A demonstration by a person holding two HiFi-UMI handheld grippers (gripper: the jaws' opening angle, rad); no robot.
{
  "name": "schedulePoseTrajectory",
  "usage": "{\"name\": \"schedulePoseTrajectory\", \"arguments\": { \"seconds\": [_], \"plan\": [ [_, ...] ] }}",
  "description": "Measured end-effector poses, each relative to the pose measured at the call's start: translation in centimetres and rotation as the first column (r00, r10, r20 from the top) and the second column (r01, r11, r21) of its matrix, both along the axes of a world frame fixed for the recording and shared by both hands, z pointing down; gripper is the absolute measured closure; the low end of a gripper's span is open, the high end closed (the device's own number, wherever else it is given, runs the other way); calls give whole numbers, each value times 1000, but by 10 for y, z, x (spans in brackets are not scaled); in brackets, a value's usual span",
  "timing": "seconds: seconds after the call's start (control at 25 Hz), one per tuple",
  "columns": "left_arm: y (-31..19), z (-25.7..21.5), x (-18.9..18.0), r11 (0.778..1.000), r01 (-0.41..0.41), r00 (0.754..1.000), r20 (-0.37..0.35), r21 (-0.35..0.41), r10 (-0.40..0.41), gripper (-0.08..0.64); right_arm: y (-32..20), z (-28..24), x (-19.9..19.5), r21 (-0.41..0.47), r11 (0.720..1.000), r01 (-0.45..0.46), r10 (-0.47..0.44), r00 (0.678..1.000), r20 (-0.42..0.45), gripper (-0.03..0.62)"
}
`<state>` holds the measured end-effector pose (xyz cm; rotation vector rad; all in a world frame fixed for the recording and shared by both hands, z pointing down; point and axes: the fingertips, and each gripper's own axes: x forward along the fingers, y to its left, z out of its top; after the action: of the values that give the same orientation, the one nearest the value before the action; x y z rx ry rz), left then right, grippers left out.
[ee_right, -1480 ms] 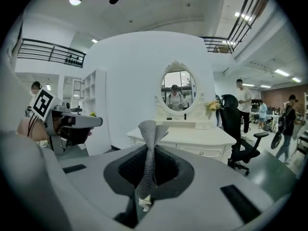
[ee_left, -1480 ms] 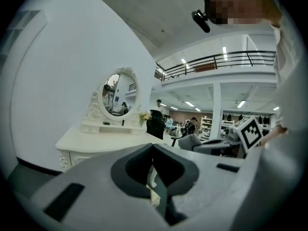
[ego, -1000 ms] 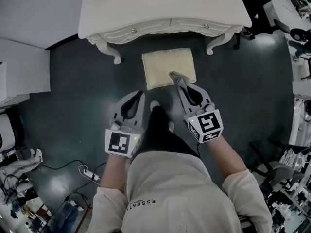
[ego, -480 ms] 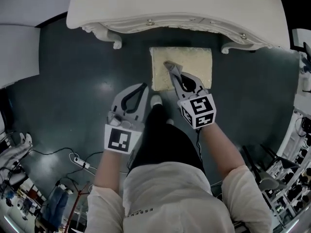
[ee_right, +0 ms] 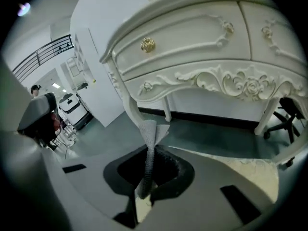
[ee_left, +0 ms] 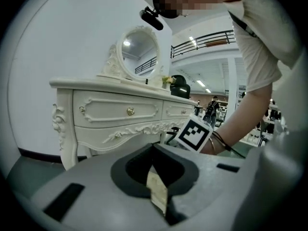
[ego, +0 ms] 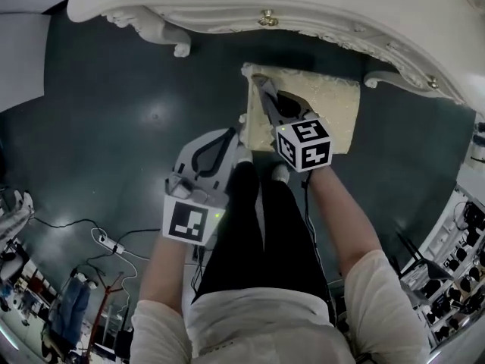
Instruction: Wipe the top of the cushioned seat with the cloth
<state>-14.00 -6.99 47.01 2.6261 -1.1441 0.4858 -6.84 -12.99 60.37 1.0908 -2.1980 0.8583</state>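
By the white dressing table [ego: 303, 6], our right claw [ego: 262, 91] pinched the cloth [ee_right: 153, 131] over the cushioned seat [ego: 337, 105]; our left claw [ego: 233, 136] was pressed together.

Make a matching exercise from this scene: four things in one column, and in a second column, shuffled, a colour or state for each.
Column 1
1. cloth
2. cushioned seat
3. dressing table
4. left claw

Column 2
A. shut, with nothing in it
B. grey, pinched in the right claw
C. white, carved, with gold knobs
D. cream, below the right claw

Pairs: 1-B, 2-D, 3-C, 4-A
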Motion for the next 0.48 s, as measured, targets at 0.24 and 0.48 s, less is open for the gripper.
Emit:
{"name": "schedulePoseTrajectory", "arguments": {
  "seconds": [0.24,0.48],
  "plan": [
    [-4,35,-6,995,81,996,-38,-54,-83,558,-16,55,-12,-58,998,-5,6,1000,22,561],
    [-5,52,5,994,92,994,-45,-63,-95,558,-24,84,-2,-66,998,24,-29,997,-69,561]
  ]
}}
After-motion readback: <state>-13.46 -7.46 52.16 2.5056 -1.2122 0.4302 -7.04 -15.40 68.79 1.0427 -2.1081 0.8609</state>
